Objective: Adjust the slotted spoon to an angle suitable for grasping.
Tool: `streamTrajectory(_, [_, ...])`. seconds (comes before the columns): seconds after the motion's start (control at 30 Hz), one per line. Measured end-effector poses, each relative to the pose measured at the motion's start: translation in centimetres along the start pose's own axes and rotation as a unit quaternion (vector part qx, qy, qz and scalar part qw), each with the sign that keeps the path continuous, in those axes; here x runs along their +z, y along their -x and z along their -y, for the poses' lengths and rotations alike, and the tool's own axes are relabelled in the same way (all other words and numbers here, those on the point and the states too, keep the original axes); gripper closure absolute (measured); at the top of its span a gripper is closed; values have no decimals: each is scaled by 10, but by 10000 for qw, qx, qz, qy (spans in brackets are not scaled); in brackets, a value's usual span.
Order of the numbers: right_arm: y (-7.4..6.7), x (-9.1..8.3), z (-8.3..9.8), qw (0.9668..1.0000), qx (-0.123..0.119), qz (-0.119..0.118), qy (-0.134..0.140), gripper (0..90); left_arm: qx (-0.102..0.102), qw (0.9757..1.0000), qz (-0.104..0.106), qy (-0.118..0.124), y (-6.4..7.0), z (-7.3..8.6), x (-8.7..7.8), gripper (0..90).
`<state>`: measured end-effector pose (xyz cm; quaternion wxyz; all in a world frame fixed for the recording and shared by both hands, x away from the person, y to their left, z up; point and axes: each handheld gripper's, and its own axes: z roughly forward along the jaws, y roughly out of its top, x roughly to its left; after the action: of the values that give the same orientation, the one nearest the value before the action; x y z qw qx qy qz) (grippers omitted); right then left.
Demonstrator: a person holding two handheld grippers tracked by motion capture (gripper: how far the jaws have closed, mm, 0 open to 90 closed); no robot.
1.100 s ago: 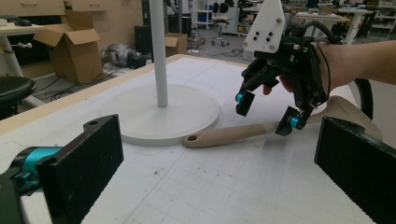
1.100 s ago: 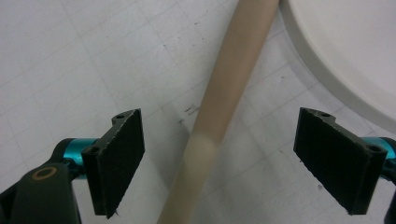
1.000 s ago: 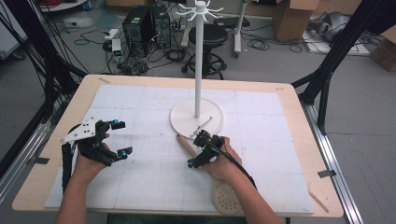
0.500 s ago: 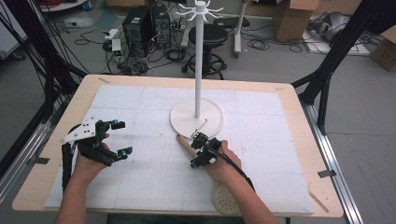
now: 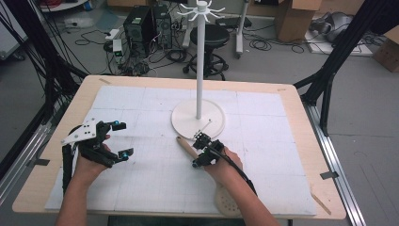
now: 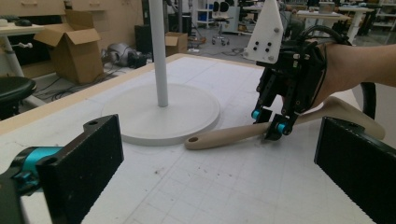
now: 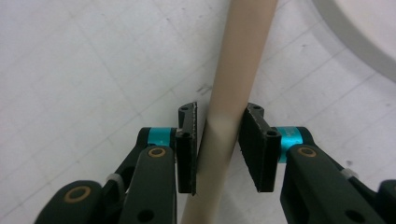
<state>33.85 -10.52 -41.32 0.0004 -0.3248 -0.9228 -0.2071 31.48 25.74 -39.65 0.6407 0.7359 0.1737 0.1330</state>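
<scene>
Your right hand-held gripper (image 7: 218, 147) has just been closing, and its pads (image 7: 187, 149) now sit against both sides of the spoon's (image 5: 188, 147) wooden handle, so it grips the spoon. The spoon lies flat on the desk (image 5: 291, 101), just in front of the stand's (image 5: 198, 117) round base, with the bowl end tucked under your right hand. Your left hand-held gripper (image 5: 117, 139) rests well apart on the left side of the desk, jaws wide open and holding nothing. The grip looks to be around mid-handle, but the round handle could roll or pivot between the flat pads; if you lift fast, the heavier bowl end may sag and swing the spoon. In the right gripper view the handle sits slightly off centre and closer to one pad, so a loose squeeze could let it slip out. The handle tip, with its hanging hole, lies very near the base rim, so pushing forward rather than up could knock it against the stand. In the high view the spoon's long axis runs diagonally across the desk: the handle tip points away from you and to the left, toward the base, while the bowl points back toward you and to the right. It lies level on the mat (image 5: 141, 179).
</scene>
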Motion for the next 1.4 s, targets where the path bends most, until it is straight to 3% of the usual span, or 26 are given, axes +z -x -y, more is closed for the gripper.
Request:
streamTrajectory(0.23, [-1, -10, 1, 9996, 33, -172, 217, 738, -2, 10000, 8, 2, 0, 0, 0, 18])
streamTrajectory(0.4, [2, -26, 5, 9981, 56, -256, 558, 752, 5, 10000, 17, 8, 0, 0, 1, 18])
streamTrajectory(0.53, [7, -46, 10, 9946, -45, -376, 964, 753, 27, 10000, 30, 32, 1, -2, 1, 18])
streamTrajectory(0.6, [8, -50, 10, 9938, -66, -389, 1042, 754, 41, 10000, 36, 36, 2, -2, 1, 17])
streamTrajectory(0.7, [10, -72, 12, 9882, -176, -477, 1445, 754, 61, 9999, 63, 63, 3, -4, 2, 18])
streamTrajectory(0.73, [10, -72, 12, 9882, -176, -477, 1445, 754, 61, 9999, 63, 63, 3, -4, 2, 18])
streamTrajectory(0.77, [10, -85, 13, 9833, -248, -582, 1705, 754, 70, 9999, 60, 65, 3, -5, 2, 18])
streamTrajectory(0.83, [10, -89, 13, 9818, -285, -605, 1777, 755, 83, 9999, 52, 68, 4, -6, 1, 18])
streamTrajectory(0.87, [9, -100, 13, 9781, -365, -616, 1955, 755, 81, 9999, 46, 93, 4, -6, 1, 17])
streamTrajectory(1.0, [9, -118, 14, 9688, -479, -743, 2315, 755, 107, 9999, 39, 121, 4, -8, -1, 18])
streamTrajectory(1.1, [10, -127, 15, 9611, -521, -862, 2572, 755, 125, 9998, 42, 129, 5, -10, -1, 18])
streamTrajectory(1.13, [10, -127, 15, 9611, -521, -862, 2572, 755, 125, 9998, 42, 129, 5, -10, -1, 18])
streamTrajectory(1.17, [11, -132, 16, 9565, -561, -904, 2718, 755, 138, 9998, 36, 117, 6, -11, 0, 18])
streamTrajectory(1.2, [11, -132, 16, 9565, -561, -904, 2718, 755, 137, 9998, 33, 102, 6, -12, 0, 18])
streamTrajectory(1.27, [12, -138, 19, 9489, -617, -889, 2964, 755, 146, 9999, 51, 76, 7, -13, 1, 17])
streamTrajectory(1.3, [12, -139, 19, 9466, -650, -896, 3028, 755, 127, 9999, 77, 10, 8, -15, 2, 18])
streamTrajectory(1.33, [12, -139, 19, 9466, -650, -896, 3028, 755, 127, 9999, 77, 10, 8, -15, 2, 18])
streamTrajectory(1.37, [12, -142, 20, 9414, -763, -899, 3160, 755, 131, 9998, 126, 19, 10, -17, 3, 18])
streamTrajectory(1.4, [12, -144, 20, 9397, -806, -887, 3203, 755, 131, 9998, 126, 19, 10, -17, 3, 18])
